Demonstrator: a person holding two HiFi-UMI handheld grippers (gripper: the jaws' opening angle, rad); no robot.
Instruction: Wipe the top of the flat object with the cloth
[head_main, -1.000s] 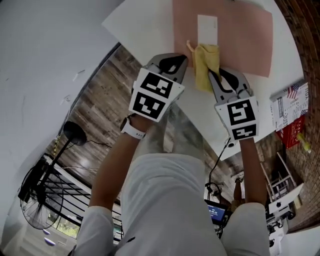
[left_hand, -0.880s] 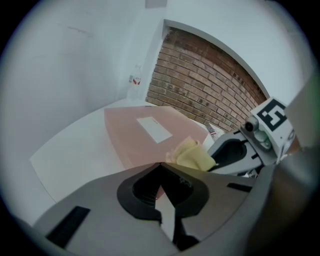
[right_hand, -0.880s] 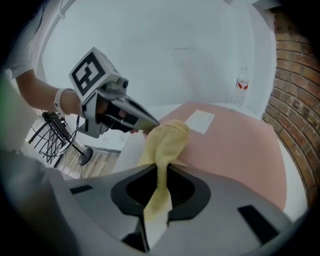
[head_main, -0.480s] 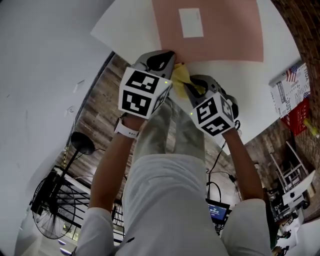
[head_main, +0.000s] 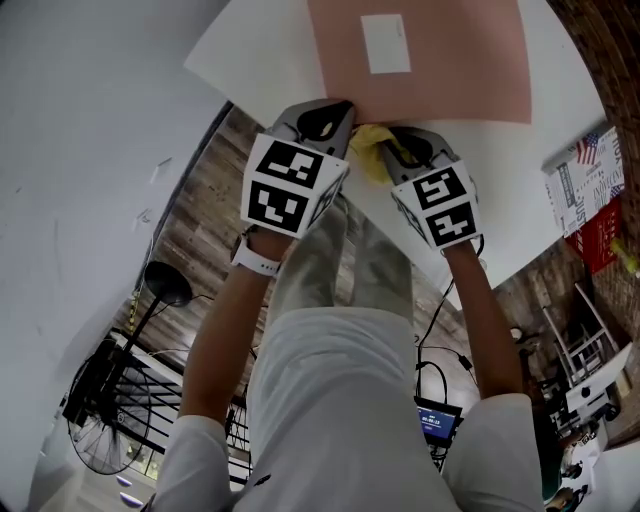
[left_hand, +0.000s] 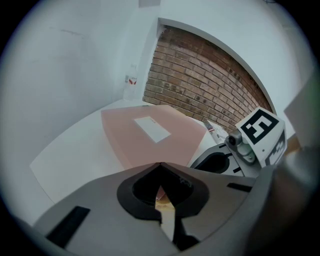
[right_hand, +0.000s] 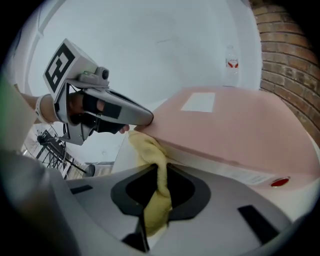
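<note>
Right tool (head_main: 408, 145) is clamped on the yellow cloth (head_main: 370, 160), bunched at the table's (head_main: 255, 50) near edge and touching the near edge of the pink flat object (head_main: 450, 70). Left tool (head_main: 335, 108), jaws pressed together, nips that same edge just beside the cloth. A white label (head_main: 385, 43) lies on the object's top.

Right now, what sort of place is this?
Probably a lab or workshop room rather than a home: a bare brick wall, a plain white table, and a floor fan near a small monitor.
</note>
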